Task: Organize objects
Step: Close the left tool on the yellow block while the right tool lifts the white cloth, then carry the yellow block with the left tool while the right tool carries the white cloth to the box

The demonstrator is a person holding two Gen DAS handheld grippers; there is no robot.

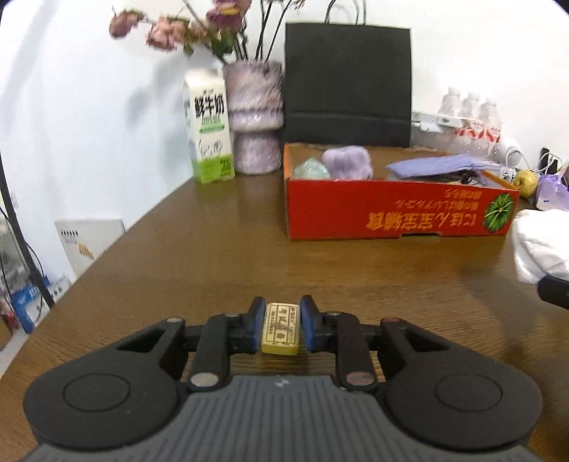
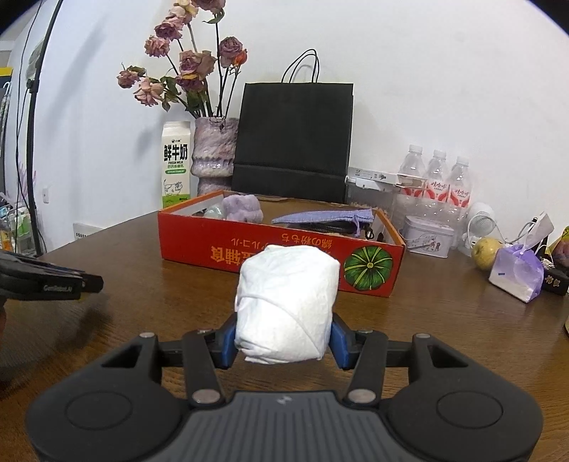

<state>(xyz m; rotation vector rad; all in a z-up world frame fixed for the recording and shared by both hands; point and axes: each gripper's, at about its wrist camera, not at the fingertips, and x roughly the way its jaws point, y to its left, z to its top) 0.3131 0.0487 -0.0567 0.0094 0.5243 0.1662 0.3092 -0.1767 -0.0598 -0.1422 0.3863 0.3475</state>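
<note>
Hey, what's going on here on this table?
A person is tidying a wooden table with a gripper in each hand. The left gripper has its jaws shut on a small yellow block. The right gripper grips a white tissue roll. Both are short of the red cardboard box, which already holds a purple plush and a purple pouch.

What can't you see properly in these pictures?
- Left wrist view: the dried pink flowers are blurred and cut off by the top edge.
- Right wrist view: the white tissue bundle hides part of the red cardboard box lettering.
- Both views: the black paper bag hides its contents.
</note>
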